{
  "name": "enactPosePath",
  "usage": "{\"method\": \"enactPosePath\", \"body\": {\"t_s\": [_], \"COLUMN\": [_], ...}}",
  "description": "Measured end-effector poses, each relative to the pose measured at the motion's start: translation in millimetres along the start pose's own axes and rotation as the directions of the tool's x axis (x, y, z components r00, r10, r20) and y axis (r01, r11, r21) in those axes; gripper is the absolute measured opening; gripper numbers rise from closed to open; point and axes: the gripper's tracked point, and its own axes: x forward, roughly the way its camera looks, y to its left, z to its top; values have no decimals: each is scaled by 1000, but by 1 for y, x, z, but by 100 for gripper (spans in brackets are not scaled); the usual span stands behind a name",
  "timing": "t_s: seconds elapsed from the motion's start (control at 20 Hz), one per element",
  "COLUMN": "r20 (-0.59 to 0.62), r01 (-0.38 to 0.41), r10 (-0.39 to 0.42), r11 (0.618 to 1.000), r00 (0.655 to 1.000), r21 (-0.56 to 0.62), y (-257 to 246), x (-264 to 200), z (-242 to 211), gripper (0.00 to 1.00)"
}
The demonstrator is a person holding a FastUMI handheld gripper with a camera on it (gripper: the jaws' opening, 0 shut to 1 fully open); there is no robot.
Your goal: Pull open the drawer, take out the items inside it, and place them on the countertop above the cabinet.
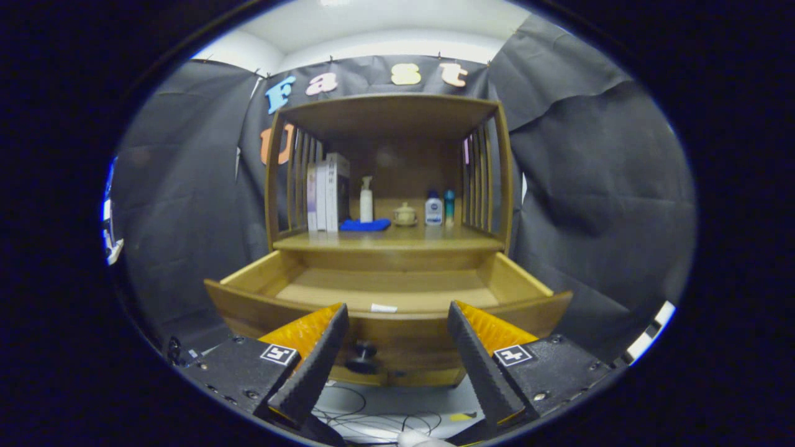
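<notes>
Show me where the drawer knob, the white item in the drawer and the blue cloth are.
Knob [362, 355], gripper view: its round dark face, between the open tongs.
White item [384, 308], gripper view: its middle, behind the drawer front.
Blue cloth [364, 225], gripper view: its middle, on the countertop.

1 cabinet [388, 118] w/ 1 drawer [385, 313], pulled open; 1 knob [362, 357] on its front. 1 small white item [383, 308] in the drawer, at its front edge. On the countertop [388, 239]: 3 books [326, 192] at the left edge, 1 pump bottle [366, 198], 1 blue cloth [364, 225], 1 small lidded pot [405, 214], 2 more bottles [433, 208] (one white, one teal). 1 gripper [397, 347], 2 fingers, spread apart w/ nothing between.
</notes>
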Motion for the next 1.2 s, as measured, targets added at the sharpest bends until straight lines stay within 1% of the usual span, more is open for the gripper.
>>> {"method": "enactPosePath", "body": {"t_s": [0.05,0.2,0.4,0.55,0.65,0.75,0.85,0.9,0.95,1.0,1.1,1.2], "r20": [4,43,1,-71,-144,-215,-308,-363,-424,-489,-568,-642], "r01": [4,-24,-39,-61,-75,-75,-82,-88,-83,-64,-63,-51], "r10": [-4,23,39,63,78,75,77,85,88,69,60,48], "r11": [1000,1000,999,998,997,997,997,996,996,998,998,999], "r00": [1000,999,999,995,986,974,948,928,901,870,821,765], "r21": [-2,17,31,31,30,9,-5,10,32,27,14,14], "y": [-2,8,18,32,44,50,57,62,66,66,65,63], "x": [4,23,65,103,128,149,167,174,183,188,194,198], "z": [15,61,92,101,97,87,69,59,45,31,16,-8], "gripper": [100,100,100,100,100,100,100,100,100,100,100,99]}}
